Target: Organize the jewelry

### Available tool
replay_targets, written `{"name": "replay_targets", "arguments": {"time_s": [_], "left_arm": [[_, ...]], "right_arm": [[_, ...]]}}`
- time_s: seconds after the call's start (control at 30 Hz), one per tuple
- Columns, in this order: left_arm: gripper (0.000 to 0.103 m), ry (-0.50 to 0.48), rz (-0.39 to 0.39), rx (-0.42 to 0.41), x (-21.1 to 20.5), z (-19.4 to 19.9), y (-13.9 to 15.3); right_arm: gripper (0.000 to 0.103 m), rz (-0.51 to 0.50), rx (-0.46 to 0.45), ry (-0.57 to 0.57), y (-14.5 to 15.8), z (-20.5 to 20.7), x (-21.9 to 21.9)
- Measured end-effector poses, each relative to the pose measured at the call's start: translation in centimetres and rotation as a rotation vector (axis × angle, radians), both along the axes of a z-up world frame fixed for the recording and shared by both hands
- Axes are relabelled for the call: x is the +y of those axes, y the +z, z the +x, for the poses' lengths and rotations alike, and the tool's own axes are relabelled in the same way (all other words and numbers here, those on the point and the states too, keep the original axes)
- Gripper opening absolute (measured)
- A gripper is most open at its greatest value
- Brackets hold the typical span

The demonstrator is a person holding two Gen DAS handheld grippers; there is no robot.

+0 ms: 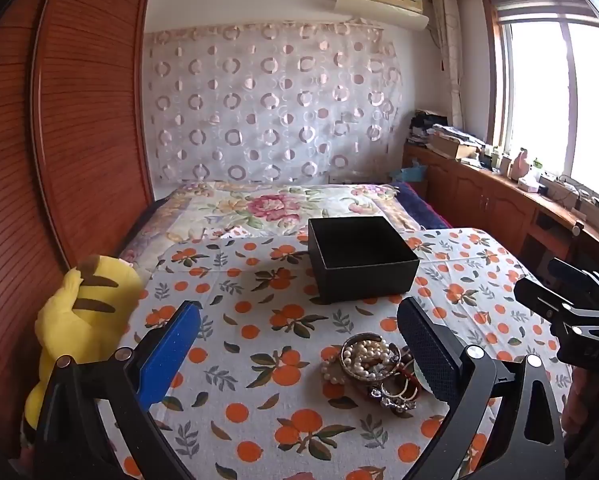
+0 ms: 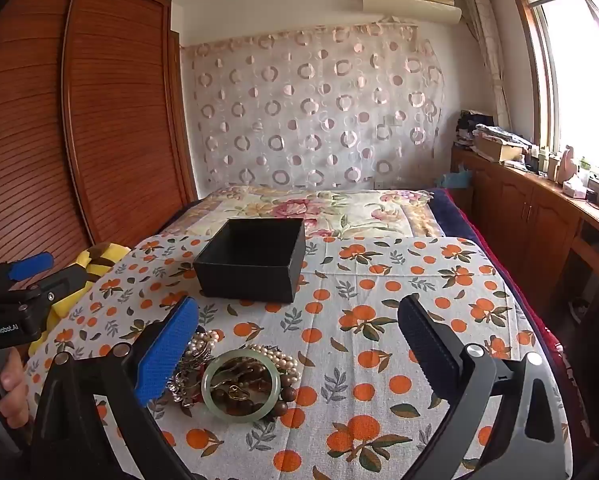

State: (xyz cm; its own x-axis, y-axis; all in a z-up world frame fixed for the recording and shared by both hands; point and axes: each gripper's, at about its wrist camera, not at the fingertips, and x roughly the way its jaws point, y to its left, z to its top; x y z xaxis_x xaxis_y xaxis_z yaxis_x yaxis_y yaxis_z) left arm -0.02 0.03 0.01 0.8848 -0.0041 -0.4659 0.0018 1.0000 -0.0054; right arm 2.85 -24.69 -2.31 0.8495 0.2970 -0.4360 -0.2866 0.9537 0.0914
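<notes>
A pile of jewelry [image 1: 373,368] lies on the orange-print tablecloth [image 1: 259,360]: a metal bangle [image 1: 369,356] around white pearls, with rings and dark beads beside it. In the right wrist view the pile [image 2: 235,380] shows a pale green jade bangle [image 2: 240,385], brown beads and pearls. An open, empty black box [image 1: 361,258] stands farther back; it also shows in the right wrist view [image 2: 253,258]. My left gripper [image 1: 299,344] is open and empty, the pile near its right finger. My right gripper [image 2: 299,344] is open and empty, the pile near its left finger.
A yellow striped plush toy [image 1: 79,320] sits at the table's left edge. A bed with a floral cover [image 1: 275,206] lies behind the table. A wooden wardrobe [image 1: 59,120] stands left, a cluttered wooden cabinet [image 1: 499,184] under the window right.
</notes>
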Motion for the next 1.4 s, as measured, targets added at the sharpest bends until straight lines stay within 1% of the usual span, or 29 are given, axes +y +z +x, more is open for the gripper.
{"name": "replay_targets", "arguments": {"time_s": [0.63,0.77,1.4], "left_arm": [[0.096,0.001,0.000,0.003,0.0,-0.1,0.1],[0.096,0.003,0.000,0.000,-0.9,-0.2,0.3],[0.095,0.000,-0.002,-0.005,-1.0,-0.3,0.7]], "right_arm": [[0.101,-0.006,0.004,-0.002,0.0,0.1,0.1],[0.101,-0.004,0.003,-0.001,0.0,0.1,0.1],[0.101,-0.005,0.002,-0.002,0.1,-0.1,0.1]]}}
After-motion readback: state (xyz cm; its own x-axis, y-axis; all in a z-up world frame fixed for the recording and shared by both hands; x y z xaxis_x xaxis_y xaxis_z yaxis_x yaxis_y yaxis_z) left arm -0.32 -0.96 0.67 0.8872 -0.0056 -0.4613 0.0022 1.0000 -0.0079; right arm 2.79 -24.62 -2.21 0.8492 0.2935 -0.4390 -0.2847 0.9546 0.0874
